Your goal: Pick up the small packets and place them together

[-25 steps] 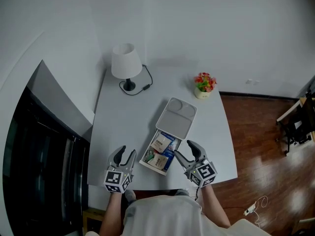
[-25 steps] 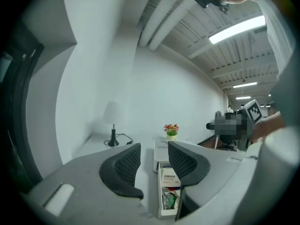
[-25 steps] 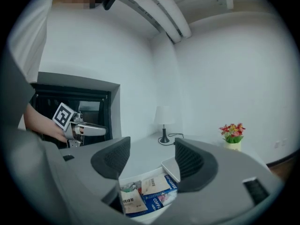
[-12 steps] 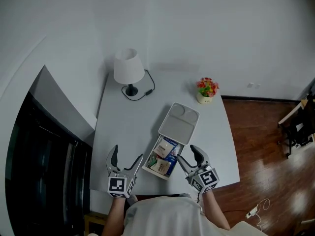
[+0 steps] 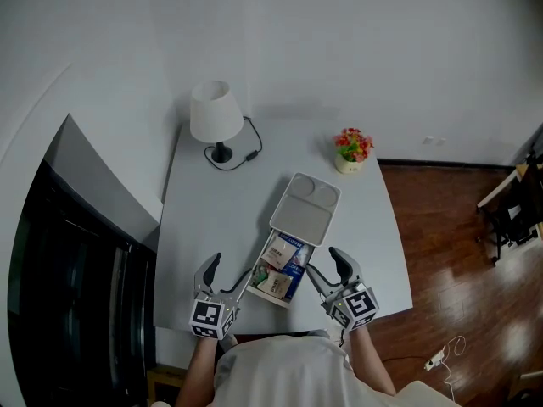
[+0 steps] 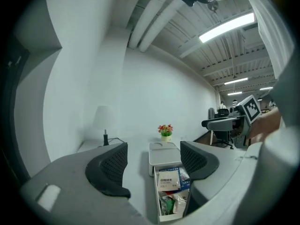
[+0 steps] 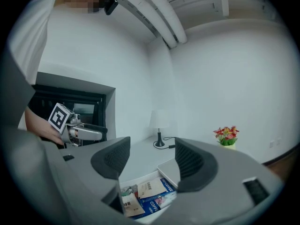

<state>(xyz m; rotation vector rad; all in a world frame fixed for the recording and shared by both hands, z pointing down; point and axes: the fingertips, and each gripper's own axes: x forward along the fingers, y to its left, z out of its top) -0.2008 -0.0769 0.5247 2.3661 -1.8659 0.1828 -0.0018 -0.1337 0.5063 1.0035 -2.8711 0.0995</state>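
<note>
A white box [image 5: 307,209] lies on the pale table [image 5: 212,219], its drawer [image 5: 257,268] pulled out toward me. Several small packets lie in the drawer: a beige one [image 5: 279,250] on a blue coffee packet [image 5: 296,259], and others [image 5: 271,281] nearer me. My left gripper [image 5: 226,277] hovers just left of the drawer's near end; its jaws are closing, with nothing between them. My right gripper [image 5: 326,266] stands open just right of the drawer, empty. In the left gripper view the drawer [image 6: 161,217] shows beyond that gripper [image 6: 152,171]. The packets [image 7: 149,190] lie below the right gripper [image 7: 153,168].
A white lamp [image 5: 212,114] with a black cord stands at the table's far left corner, a small pot of flowers [image 5: 352,147] at the far right. A dark cabinet [image 5: 76,270] borders the table's left edge. Wooden floor [image 5: 458,253] lies to the right.
The left gripper's jaws spread wide, then narrowed partway, and it drifted slightly toward the drawer. The right gripper has hardly moved.
</note>
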